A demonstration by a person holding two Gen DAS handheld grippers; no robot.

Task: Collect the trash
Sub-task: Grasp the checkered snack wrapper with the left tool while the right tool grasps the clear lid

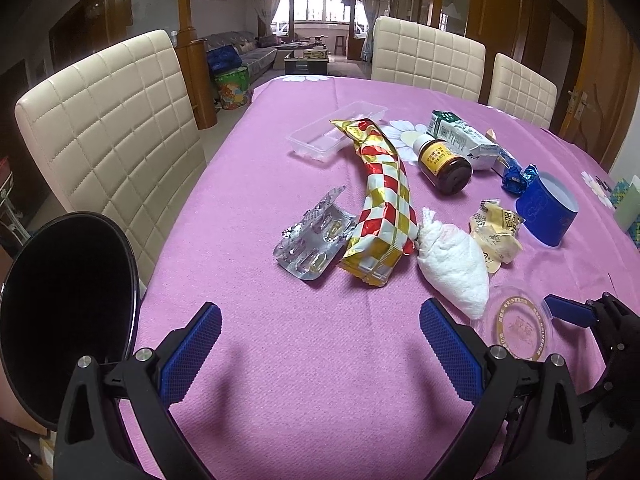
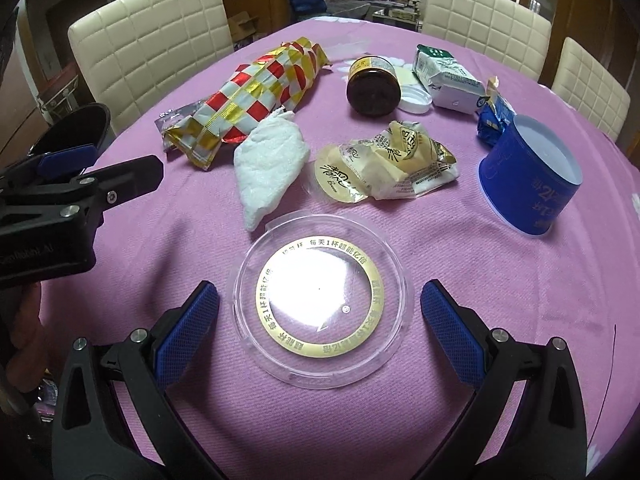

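Trash lies on a pink tablecloth. My left gripper is open and empty, short of a silver blister pack, a red-gold checkered wrapper and a crumpled white tissue. My right gripper is open, its fingers either side of a clear round lid with a gold ring lying flat. Beyond it are the tissue, the checkered wrapper, a yellow crumpled wrapper, a blue cup on its side and a brown jar.
A clear plastic tray, a white-green carton and a blue foil wrapper lie further back. Cream chairs stand around the table. A black round bin sits at the left table edge. The left gripper shows in the right wrist view.
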